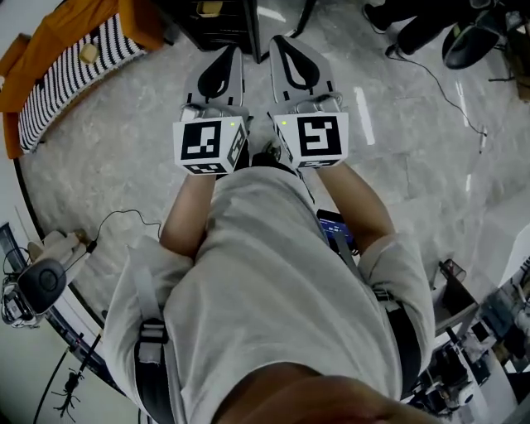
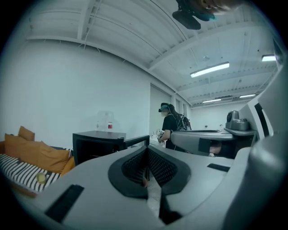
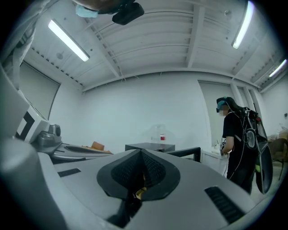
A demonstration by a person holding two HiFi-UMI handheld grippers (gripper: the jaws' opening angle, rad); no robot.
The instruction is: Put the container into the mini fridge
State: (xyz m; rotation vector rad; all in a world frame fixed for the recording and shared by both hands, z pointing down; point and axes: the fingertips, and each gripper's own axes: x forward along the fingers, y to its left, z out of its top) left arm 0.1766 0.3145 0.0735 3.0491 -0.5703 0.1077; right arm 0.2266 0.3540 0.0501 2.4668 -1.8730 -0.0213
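A black mini fridge (image 2: 96, 146) stands ahead by the white wall, its door (image 2: 135, 140) swung open to the right. A clear container (image 2: 107, 122) with a red label sits on top of the fridge. Both also show in the right gripper view, fridge (image 3: 150, 147) and container (image 3: 159, 134). My left gripper (image 2: 147, 152) is shut with nothing in it and is some way from the fridge. Beside it, my right gripper (image 3: 140, 153) is also shut and empty. In the head view both grippers, left (image 1: 232, 54) and right (image 1: 279, 43), are held side by side before my chest, pointing at the fridge (image 1: 219, 25).
An orange sofa (image 1: 58, 41) with a striped cushion (image 2: 22, 173) lies to the left of the fridge. A person in black (image 3: 238, 139) stands at a white counter to the right of it. Cables (image 1: 431, 74) run over the grey marbled floor (image 1: 124, 149).
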